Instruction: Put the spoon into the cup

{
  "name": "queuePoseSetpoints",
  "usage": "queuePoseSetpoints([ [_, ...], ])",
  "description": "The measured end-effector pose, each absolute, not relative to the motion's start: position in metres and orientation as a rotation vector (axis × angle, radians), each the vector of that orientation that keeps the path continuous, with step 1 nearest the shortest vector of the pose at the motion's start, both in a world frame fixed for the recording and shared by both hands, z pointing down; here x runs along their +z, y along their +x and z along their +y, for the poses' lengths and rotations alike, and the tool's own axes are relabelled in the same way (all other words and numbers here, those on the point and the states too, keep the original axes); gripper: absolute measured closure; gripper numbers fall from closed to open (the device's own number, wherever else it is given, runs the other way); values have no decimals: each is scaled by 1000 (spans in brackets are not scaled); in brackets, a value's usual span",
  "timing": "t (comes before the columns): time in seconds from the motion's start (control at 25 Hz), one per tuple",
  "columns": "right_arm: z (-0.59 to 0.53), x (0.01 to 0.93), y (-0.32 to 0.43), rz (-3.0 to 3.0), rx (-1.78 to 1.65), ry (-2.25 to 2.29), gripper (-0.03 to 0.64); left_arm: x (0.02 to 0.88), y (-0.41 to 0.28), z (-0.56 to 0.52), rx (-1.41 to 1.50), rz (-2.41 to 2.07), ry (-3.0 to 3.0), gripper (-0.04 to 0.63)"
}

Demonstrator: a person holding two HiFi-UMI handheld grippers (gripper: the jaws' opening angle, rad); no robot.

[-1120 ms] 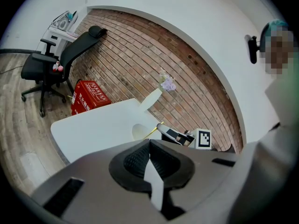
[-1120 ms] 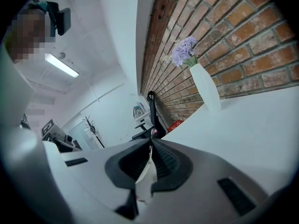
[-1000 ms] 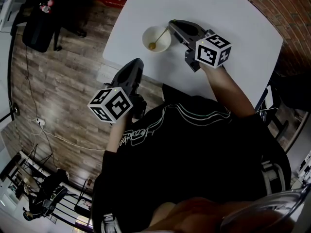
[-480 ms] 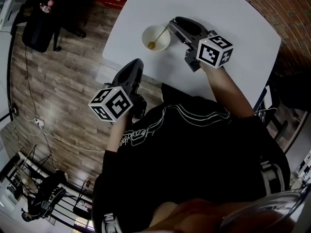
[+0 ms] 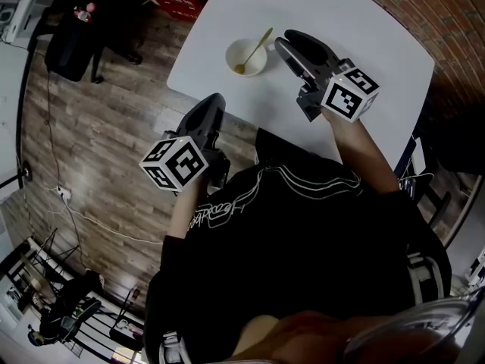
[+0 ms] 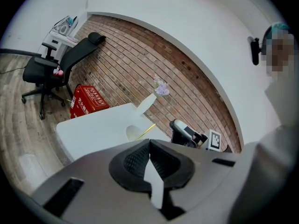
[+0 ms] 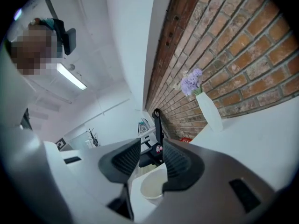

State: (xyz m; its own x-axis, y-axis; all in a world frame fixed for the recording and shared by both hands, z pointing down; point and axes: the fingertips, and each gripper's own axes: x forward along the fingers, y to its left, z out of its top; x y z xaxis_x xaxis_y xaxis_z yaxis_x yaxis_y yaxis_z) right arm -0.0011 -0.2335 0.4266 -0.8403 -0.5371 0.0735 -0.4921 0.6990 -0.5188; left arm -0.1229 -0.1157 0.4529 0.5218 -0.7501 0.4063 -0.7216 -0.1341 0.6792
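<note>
Logged the spoon [image 5: 255, 48] inside the cup [image 5: 246, 58]: bowl end down at the bottom, handle leaning on the rim and poking out toward the right tool [image 5: 288, 39]. Placed the cup just ahead of that tool's tips and a little to their left, apart from them, on the counter [image 5: 364, 21].

Read the right tool as released: jaws opening, nothing between the pads [image 7: 125, 158], only the cup's mouth showing below and beyond the gap. Judged the handle's lean as what a long spoon does in a low cup, and it looks stable with the rim propping it. Took the wide jaws and the clear space off the handle as a let-go, with room to leave without nudging the spoon.

Found the left tool [image 5: 211, 101] clenched on nothing, pads meeting, held at the near counter edge with the cup well ahead of it. Presumably parked there to stay out of the working side's way, with no role for it visible.

Spotted a white vase [image 7: 208, 110] with pale purple flowers far beyond the right tool, against the brick wall [image 7: 243, 45]. No part in the job.

Rated the task as done or all but done, pending a clean retreat of the right tool.
</note>
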Motion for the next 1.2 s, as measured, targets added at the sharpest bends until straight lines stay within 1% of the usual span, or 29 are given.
queuePoseSetpoints([
  [0.16,-221,382,-1,2788,-691,-799,522,435,-135,-114,-65,-1223,1900,592],
  [0.32,-185,352,0,2800,-626,-733,578,415,-132,-98,-93,-1226,1943,592],
  [0.52,-143,338,-8,2826,-633,-648,605,393,-128,-80,-129,-1214,2003,592],
  [0.64,-119,340,-14,2825,-712,-571,612,378,-122,-72,-152,-1205,2048,592],
  [0.88,-89,344,-30,2895,-758,-496,617,358,-117,-58,-166,-1180,2128,592],
  [1.2,-74,349,-42,2977,-742,-432,620,350,-122,-54,-182,-1195,2168,592],
])
